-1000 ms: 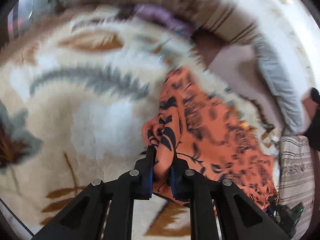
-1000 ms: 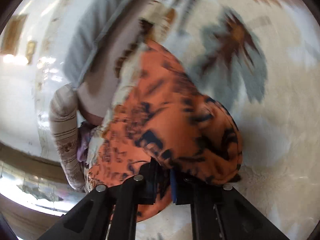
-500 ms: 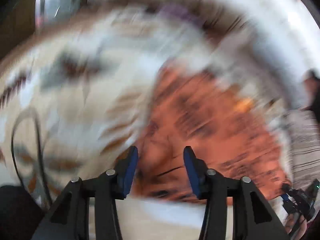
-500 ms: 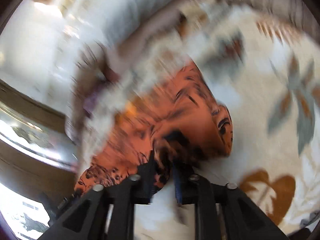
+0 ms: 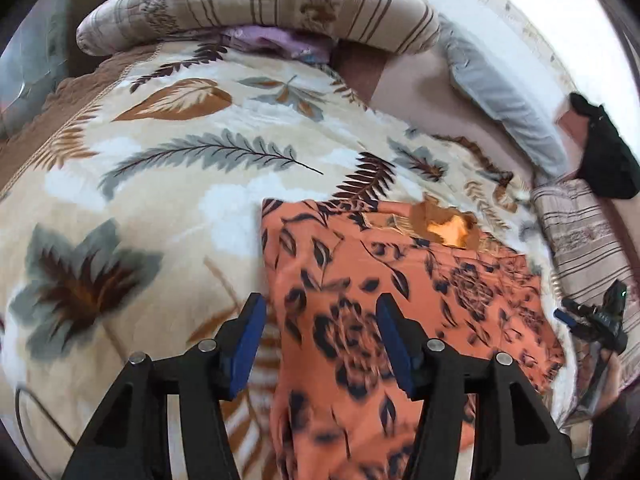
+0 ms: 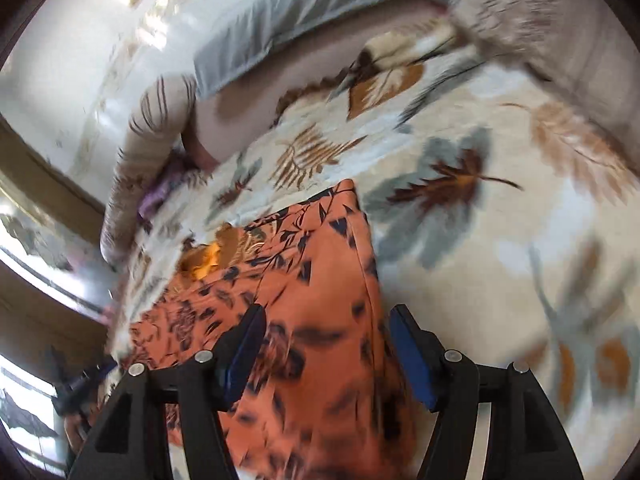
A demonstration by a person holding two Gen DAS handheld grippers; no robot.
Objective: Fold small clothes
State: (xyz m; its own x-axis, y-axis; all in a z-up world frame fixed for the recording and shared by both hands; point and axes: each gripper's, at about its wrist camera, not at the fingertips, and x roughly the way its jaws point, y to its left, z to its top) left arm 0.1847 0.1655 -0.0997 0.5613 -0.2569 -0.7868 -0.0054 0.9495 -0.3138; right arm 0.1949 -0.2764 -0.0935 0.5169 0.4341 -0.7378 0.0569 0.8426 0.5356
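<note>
Looking over the whole bed, I see a cream plush blanket printed with grey and brown leaves (image 5: 160, 184) covering most of it, with a long beige striped bolster pillow (image 5: 260, 4) along its far edge and a grey pillow (image 5: 500, 108) beside that. On the blanket lies the orange garment with a dark floral print (image 5: 360, 292), spread flat in a folded rectangle, its far edge straight. My left gripper (image 5: 320, 340) has its jaws opening; the cloth lies below the gap, and neither blue pad presses it. My right gripper (image 6: 326, 350) is opening too, above the garment's edge, gripping nothing.
</note>
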